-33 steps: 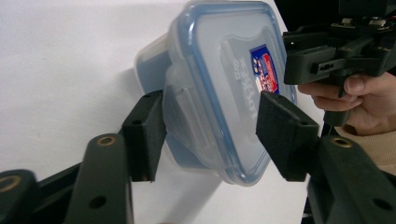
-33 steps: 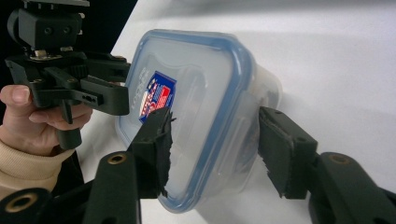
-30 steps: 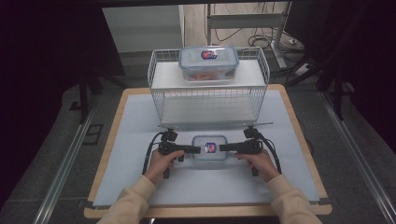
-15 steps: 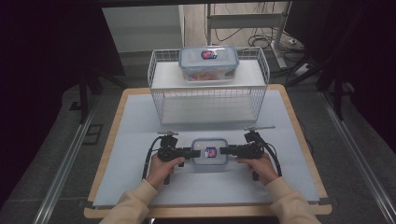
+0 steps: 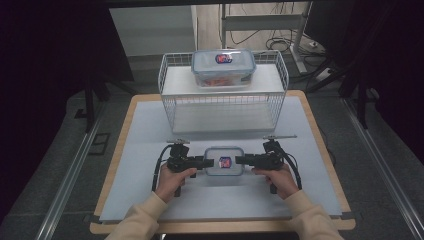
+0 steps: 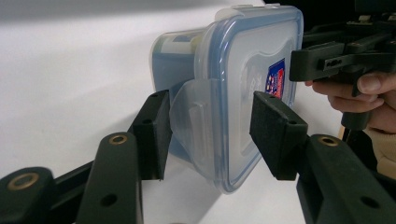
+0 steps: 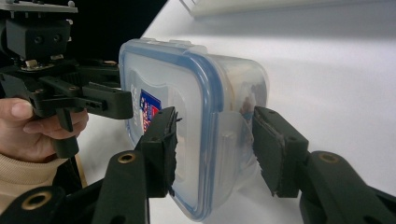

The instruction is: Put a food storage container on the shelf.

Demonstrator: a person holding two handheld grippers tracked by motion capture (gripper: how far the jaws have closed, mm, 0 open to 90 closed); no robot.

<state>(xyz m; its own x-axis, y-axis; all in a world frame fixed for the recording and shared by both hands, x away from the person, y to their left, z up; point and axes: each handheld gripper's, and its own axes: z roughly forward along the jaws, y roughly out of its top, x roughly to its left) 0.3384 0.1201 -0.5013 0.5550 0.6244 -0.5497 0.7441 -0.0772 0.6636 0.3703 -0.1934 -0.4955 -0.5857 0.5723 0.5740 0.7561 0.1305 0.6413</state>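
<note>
Your hands have drawn the small container (image 5: 224, 161) toward six o'clock; left hand-held gripper (image 5: 209, 162) and right hand-held gripper (image 5: 239, 160) each clamp an end latch, half-open.

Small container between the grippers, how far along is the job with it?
Done: a big container sits on top of the wire rack. In hand: the left hand-held gripper and the right hand-held gripper each look closed on one end of the small container, low at the near side of the table. Left: probably lifting it and setting it at the rack.
</note>
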